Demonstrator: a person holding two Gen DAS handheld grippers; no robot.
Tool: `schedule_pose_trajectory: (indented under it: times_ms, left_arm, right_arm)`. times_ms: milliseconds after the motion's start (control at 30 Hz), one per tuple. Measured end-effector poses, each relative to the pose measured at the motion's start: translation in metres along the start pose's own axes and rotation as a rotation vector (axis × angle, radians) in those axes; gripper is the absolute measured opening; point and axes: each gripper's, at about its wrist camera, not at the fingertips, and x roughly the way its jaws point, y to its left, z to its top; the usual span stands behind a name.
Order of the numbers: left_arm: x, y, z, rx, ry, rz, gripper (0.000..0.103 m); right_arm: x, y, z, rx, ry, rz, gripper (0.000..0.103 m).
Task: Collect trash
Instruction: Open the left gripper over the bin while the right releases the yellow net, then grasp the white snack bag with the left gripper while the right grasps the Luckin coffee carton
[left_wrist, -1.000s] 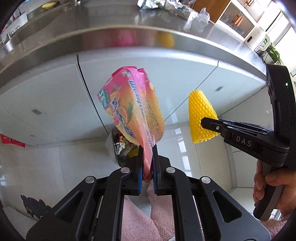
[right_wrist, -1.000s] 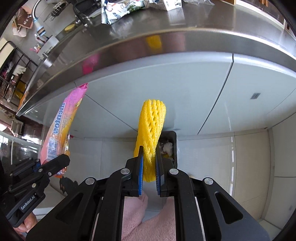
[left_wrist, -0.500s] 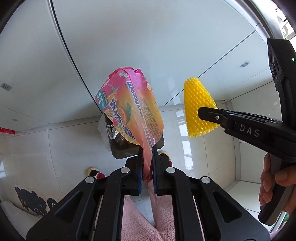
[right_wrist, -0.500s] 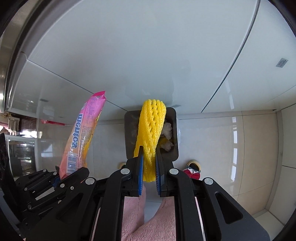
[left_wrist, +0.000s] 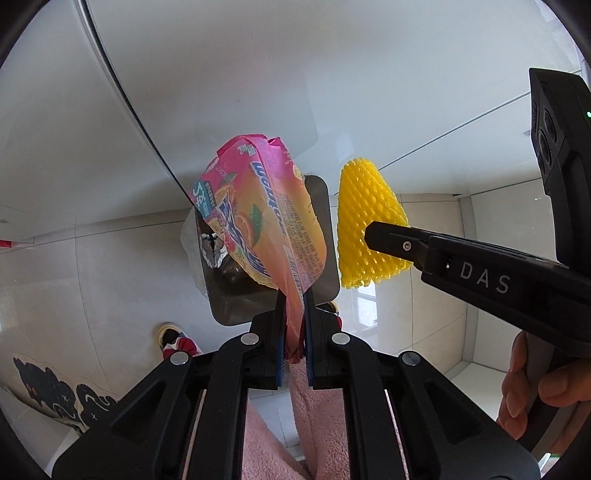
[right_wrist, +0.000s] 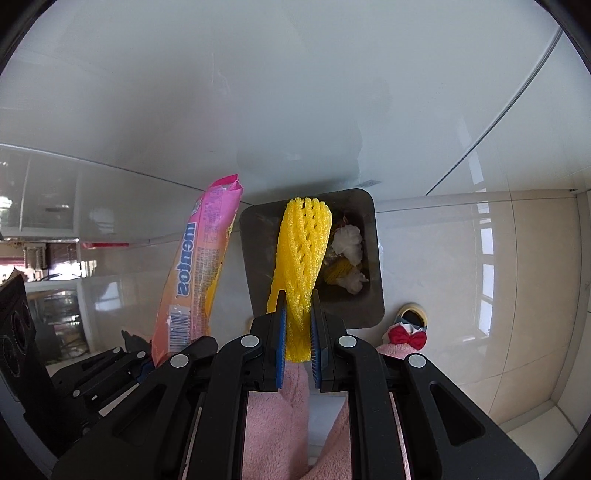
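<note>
My left gripper (left_wrist: 294, 299) is shut on the bottom edge of a pink and orange candy wrapper (left_wrist: 264, 218), which stands up over a grey trash bin (left_wrist: 321, 199) on the floor. The right gripper (right_wrist: 298, 308) is shut on a yellow foam fruit net (right_wrist: 301, 251), held above the same bin (right_wrist: 258, 236). Crumpled tissue and other scraps lie inside the bin. From the left wrist view the right gripper (left_wrist: 373, 236) shows at the right with the net (left_wrist: 364, 206). The right wrist view shows the wrapper (right_wrist: 201, 266) at the left.
White cabinet doors (right_wrist: 295, 92) rise just behind the bin. The floor is pale glossy tile (left_wrist: 92, 277). Pink fleece trouser legs (right_wrist: 277, 410) and slippers with a red bow (right_wrist: 408, 336) stand below the grippers. A black cat mat (left_wrist: 55, 387) lies at the lower left.
Both grippers have sunk from countertop height toward the floor, still gripping the wrapper and the net. The steel counter has left both views and the bin has grown larger beneath them.
</note>
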Motion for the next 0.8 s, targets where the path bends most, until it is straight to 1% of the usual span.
schedule_pose_trajectory:
  times_ms: [33,100,167,233,300,333,367,400,467,500,533,567,600,667,700,767,800]
  left_arm:
    - [0.001,0.001,0.001,-0.002,0.001,-0.002,0.007]
    - [0.003,0.004,0.004,-0.008,0.003,-0.004,0.01]
    - [0.005,0.004,0.003,-0.016,0.01,-0.012,0.014]
    - [0.007,0.005,0.005,-0.017,0.016,-0.018,0.015]
    - [0.008,0.003,0.006,-0.013,0.018,-0.019,0.015]
    - [0.008,0.002,0.006,-0.014,0.02,-0.018,0.017]
    - [0.006,-0.001,0.005,-0.017,0.021,-0.017,0.02]
    - [0.006,-0.001,0.005,-0.02,0.022,-0.018,0.021]
    - [0.005,-0.001,0.006,-0.026,0.022,-0.019,0.03]
    - [0.004,0.0,0.008,-0.027,0.021,-0.021,0.032]
    - [0.002,0.0,0.009,-0.029,0.021,-0.019,0.037]
    - [0.0,-0.001,0.01,-0.032,0.019,-0.02,0.041]
    - [-0.002,-0.002,0.012,-0.034,0.016,-0.019,0.043]
    - [-0.01,-0.004,0.015,-0.037,0.006,-0.013,0.053]
    - [-0.016,-0.005,0.015,-0.036,-0.004,-0.011,0.055]
    - [-0.031,-0.007,0.014,-0.031,-0.028,-0.009,0.061]
    - [-0.042,-0.003,0.016,-0.026,-0.041,-0.008,0.065]
  right_arm:
    - [0.003,-0.001,0.002,0.005,0.003,0.002,0.015]
    - [0.006,-0.001,0.004,0.014,0.001,0.001,0.015]
    - [0.008,-0.001,0.007,0.025,0.002,0.007,0.015]
    - [0.009,0.0,0.01,0.036,-0.001,0.002,0.017]
    - [0.008,-0.001,0.011,0.046,0.0,0.005,0.026]
    - [0.009,-0.002,0.012,0.05,-0.001,0.006,0.035]
    - [0.01,-0.002,0.013,0.053,-0.002,0.011,0.042]
    - [0.01,-0.003,0.014,0.054,-0.004,0.013,0.043]
    - [0.011,-0.004,0.017,0.053,-0.005,0.009,0.043]
    - [0.011,-0.003,0.018,0.055,-0.004,0.009,0.043]
    - [0.01,-0.002,0.02,0.058,-0.004,0.011,0.045]
    - [0.009,-0.003,0.021,0.06,-0.005,0.012,0.051]
    - [0.008,-0.001,0.021,0.06,-0.01,0.01,0.054]
    - [0.002,0.001,0.022,0.064,-0.018,0.008,0.059]
    - [-0.001,0.0,0.022,0.067,-0.02,0.007,0.06]
    - [-0.012,-0.002,0.023,0.074,-0.033,-0.001,0.07]
    - [-0.018,-0.002,0.023,0.076,-0.04,-0.003,0.072]
